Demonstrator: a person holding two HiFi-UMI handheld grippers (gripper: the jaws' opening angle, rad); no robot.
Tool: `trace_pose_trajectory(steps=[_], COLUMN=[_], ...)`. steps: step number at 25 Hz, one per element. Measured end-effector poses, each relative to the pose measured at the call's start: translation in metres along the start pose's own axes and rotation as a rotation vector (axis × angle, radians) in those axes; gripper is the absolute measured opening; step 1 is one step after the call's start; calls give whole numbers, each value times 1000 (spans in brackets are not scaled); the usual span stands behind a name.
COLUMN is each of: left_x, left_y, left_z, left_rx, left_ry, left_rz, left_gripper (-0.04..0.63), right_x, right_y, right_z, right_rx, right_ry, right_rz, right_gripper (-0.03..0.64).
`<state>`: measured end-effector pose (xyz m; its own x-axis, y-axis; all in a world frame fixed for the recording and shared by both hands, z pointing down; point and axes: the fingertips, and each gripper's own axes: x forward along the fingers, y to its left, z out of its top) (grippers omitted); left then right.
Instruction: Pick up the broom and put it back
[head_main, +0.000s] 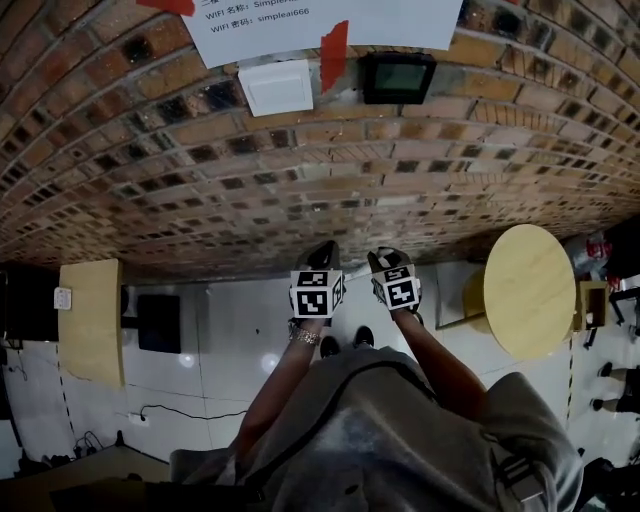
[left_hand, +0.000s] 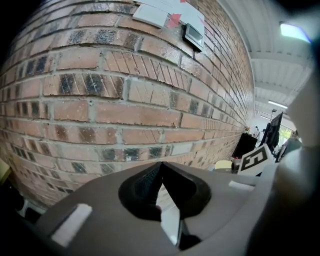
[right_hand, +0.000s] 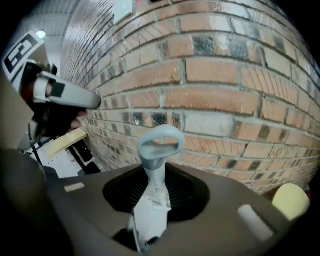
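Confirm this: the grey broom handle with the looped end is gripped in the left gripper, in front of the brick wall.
Wrong gripper: the grey broom handle with the looped end is gripped in the right gripper, in front of the brick wall. The right gripper view shows it between those jaws; the left gripper has its jaws together on nothing.

White paper sheet (head_main: 330, 25) taped to the brick wall (head_main: 300, 180): two printed lines legible, "WIFI 名称: Simple…", cut off by the frame edge, and "WIFI 密码: simpleai666". The line above them is cropped and unreadable.
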<state>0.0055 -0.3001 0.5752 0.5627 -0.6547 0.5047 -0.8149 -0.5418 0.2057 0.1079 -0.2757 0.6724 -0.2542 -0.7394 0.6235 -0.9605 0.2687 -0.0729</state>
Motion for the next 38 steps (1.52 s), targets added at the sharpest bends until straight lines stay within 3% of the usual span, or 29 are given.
trace_pose_trajectory(steps=[8, 25, 33, 38], left_x=[9, 5, -8, -31], left_y=[-6, 3, 12, 30], left_z=[10, 7, -13, -40], left_rx=[-42, -21, -50, -96], left_ry=[-19, 14, 38, 72], left_rz=[-13, 19, 36, 101], left_gripper=[2, 3, 3, 3], right_x=[-32, -17, 62, 106], right_y=[2, 23, -2, -5], right_z=[50, 49, -11, -61], right_rx=[18, 5, 21, 11], right_ry=[-72, -25, 130, 259], right_rz=[21, 76, 57, 40], right_gripper=[98, 98, 98, 98])
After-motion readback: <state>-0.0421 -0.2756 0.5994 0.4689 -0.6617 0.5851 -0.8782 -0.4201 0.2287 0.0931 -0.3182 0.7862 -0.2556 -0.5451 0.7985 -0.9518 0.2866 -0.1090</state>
